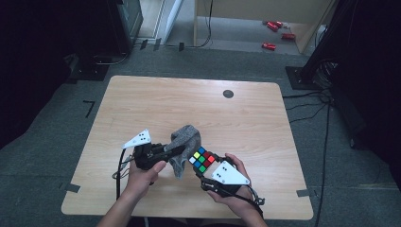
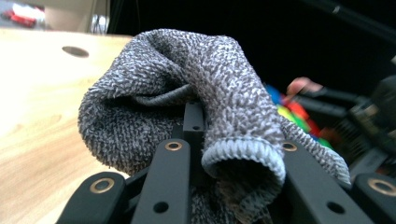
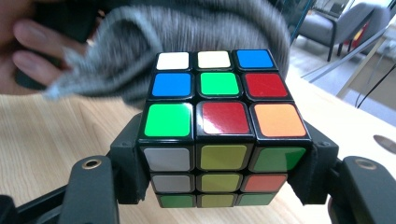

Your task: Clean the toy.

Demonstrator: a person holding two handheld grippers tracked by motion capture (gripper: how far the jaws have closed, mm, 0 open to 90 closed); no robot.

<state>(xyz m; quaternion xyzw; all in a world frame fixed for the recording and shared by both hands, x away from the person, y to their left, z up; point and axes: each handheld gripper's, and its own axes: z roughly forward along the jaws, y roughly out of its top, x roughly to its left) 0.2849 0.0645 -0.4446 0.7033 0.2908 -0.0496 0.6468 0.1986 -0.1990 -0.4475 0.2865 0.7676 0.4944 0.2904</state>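
A grey knitted cloth [image 1: 185,142] hangs bunched above the wooden table [image 1: 198,109], with my left gripper [image 1: 176,150] shut on it. From the left gripper view the cloth [image 2: 187,88] drapes over both black jaws, its hemmed edge folded toward the camera. Right beside it is a scrambled colour cube [image 1: 202,159], clamped by its two sides in my right gripper [image 1: 206,166]. In the right gripper view the cube [image 3: 219,126] sits between the pads, and the cloth [image 3: 187,37] touches its far edge. A hand [image 3: 28,46] is at the upper left.
A small dark round hole [image 1: 228,93] marks the table's far side. Red objects [image 1: 276,33] lie on the floor beyond the table. Dark equipment stands [image 1: 312,66] flank the table, and cables run along the floor at the right.
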